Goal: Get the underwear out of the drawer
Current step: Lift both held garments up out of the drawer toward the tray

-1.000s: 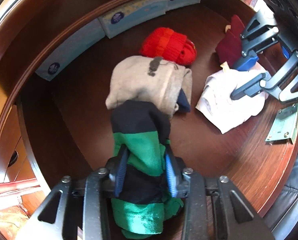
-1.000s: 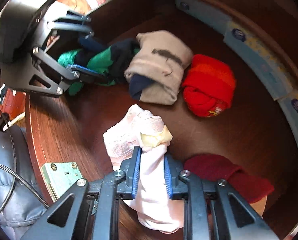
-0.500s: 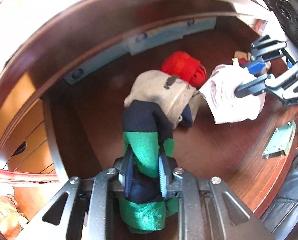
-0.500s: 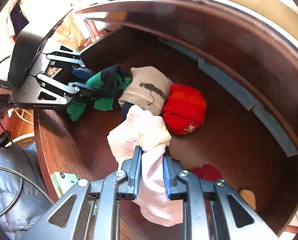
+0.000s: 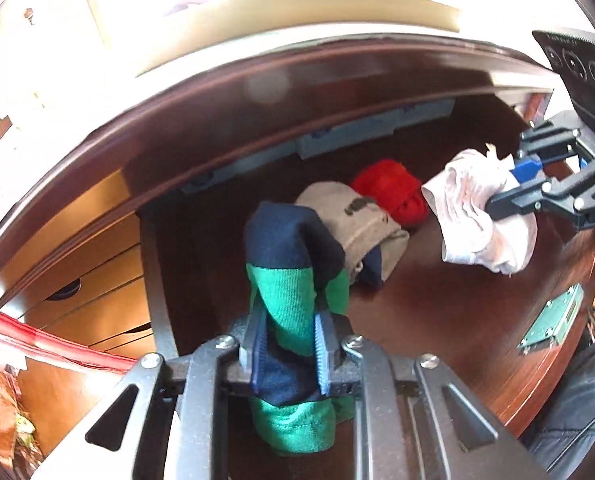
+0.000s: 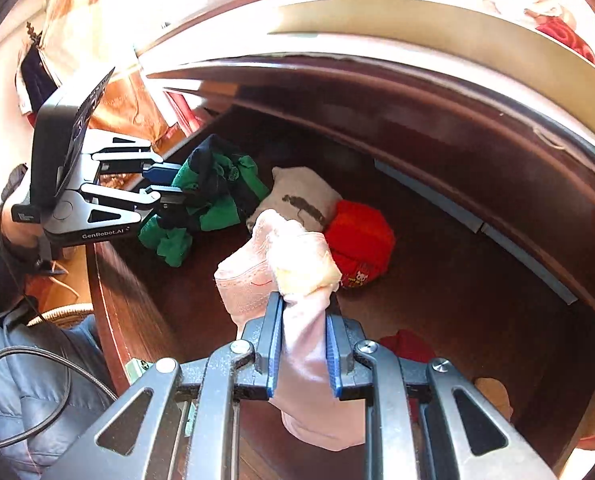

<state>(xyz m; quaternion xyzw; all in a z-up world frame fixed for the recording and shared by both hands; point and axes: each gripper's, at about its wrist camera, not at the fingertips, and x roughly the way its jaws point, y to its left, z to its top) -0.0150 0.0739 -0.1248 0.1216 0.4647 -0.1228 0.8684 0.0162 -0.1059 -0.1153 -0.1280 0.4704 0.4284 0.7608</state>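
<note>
My left gripper (image 5: pixel 289 332) is shut on green and navy underwear (image 5: pixel 293 276) and holds it lifted above the open dark wooden drawer (image 5: pixel 437 312). It also shows in the right wrist view (image 6: pixel 213 196). My right gripper (image 6: pixel 303 320) is shut on pale pink underwear (image 6: pixel 293 264), also raised over the drawer; the left wrist view shows it at the right (image 5: pixel 477 212). A beige folded piece (image 5: pixel 361 220) and a red rolled piece (image 5: pixel 393 190) lie on the drawer floor.
A dark red garment (image 6: pixel 409 346) lies in the drawer's near right corner. Blue packs (image 5: pixel 357 132) line the drawer's back wall. A metal lock plate (image 5: pixel 553 320) sits on the front edge. Lighter wooden drawers (image 5: pixel 89 292) stand at the left.
Both grippers have risen and pulled back, lifting the green and navy piece and the pink piece higher above the drawer floor. The beige and red pieces have stayed put.
</note>
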